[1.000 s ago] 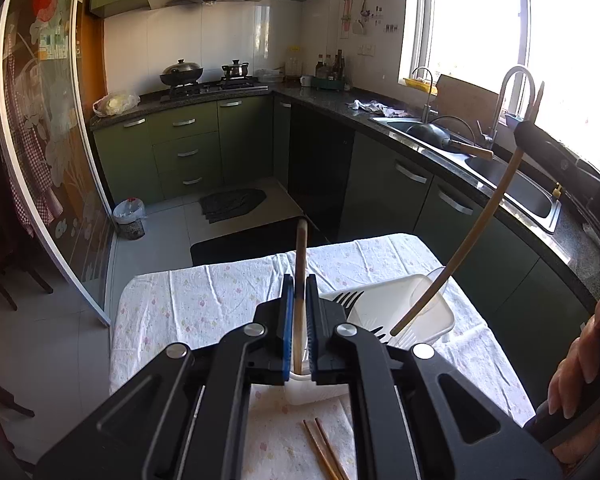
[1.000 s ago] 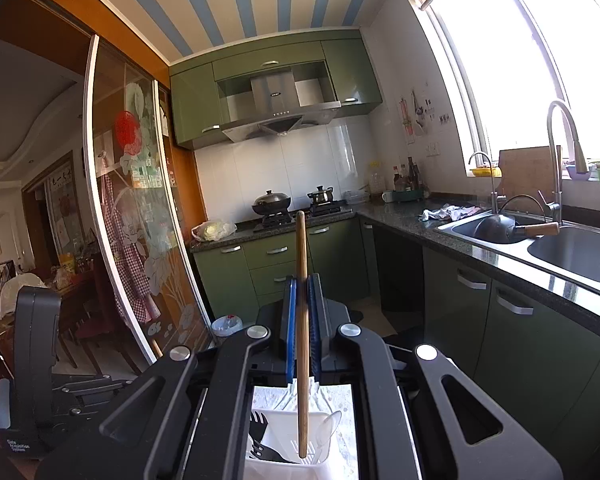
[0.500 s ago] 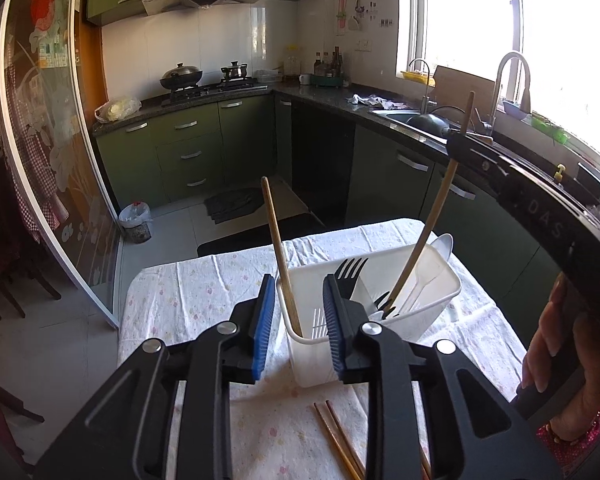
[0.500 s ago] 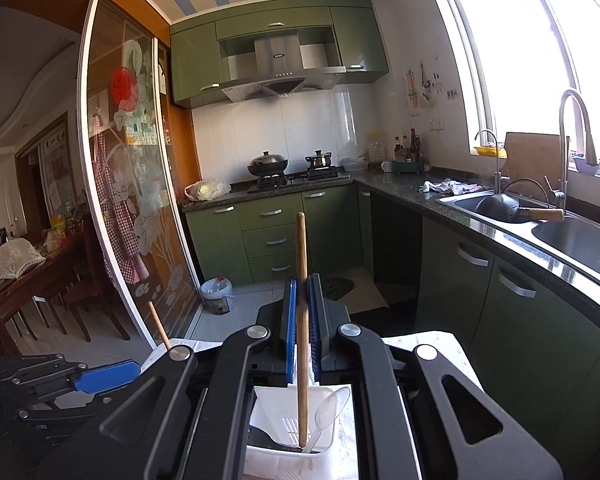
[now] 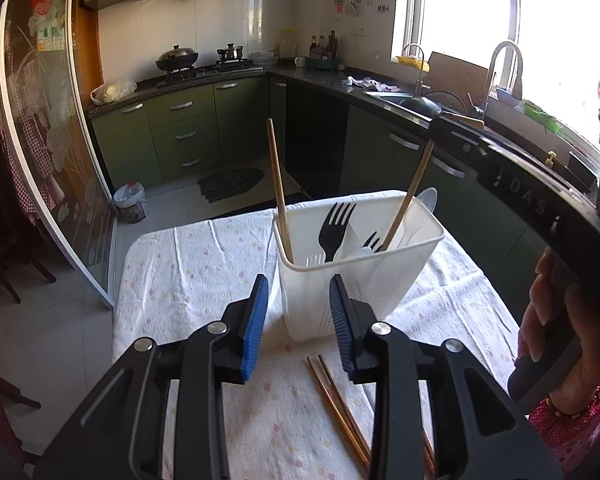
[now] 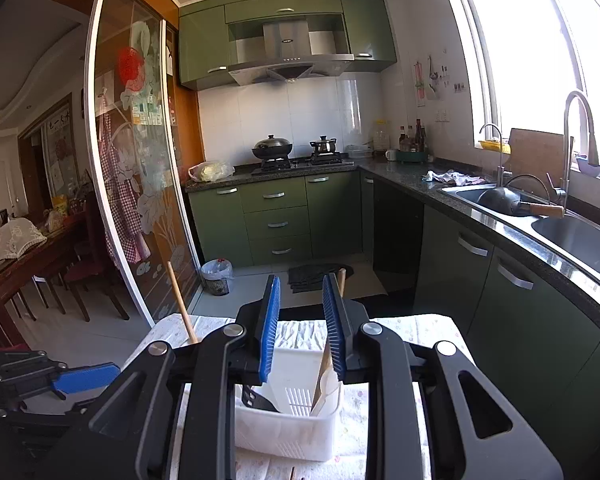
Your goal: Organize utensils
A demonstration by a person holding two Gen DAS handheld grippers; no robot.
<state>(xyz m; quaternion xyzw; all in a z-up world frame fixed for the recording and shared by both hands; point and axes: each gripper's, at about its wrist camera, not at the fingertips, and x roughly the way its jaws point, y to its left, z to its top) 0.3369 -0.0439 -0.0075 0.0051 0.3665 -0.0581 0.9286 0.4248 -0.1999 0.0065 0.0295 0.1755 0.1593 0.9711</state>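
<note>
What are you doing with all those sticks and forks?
A person is tidying utensils with two handheld grippers. Both the left gripper and the right gripper are open, holding nothing. Two wooden chopsticks stand in the white plastic utensil basket beside black plastic forks. More wooden chopsticks lie on the flowered tablecloth.

The 2 loose chopsticks (image 5: 338, 404) in front of the caddy (image 5: 360, 280) run under the left gripper's fingers (image 5: 342, 312), ends hidden.
</note>
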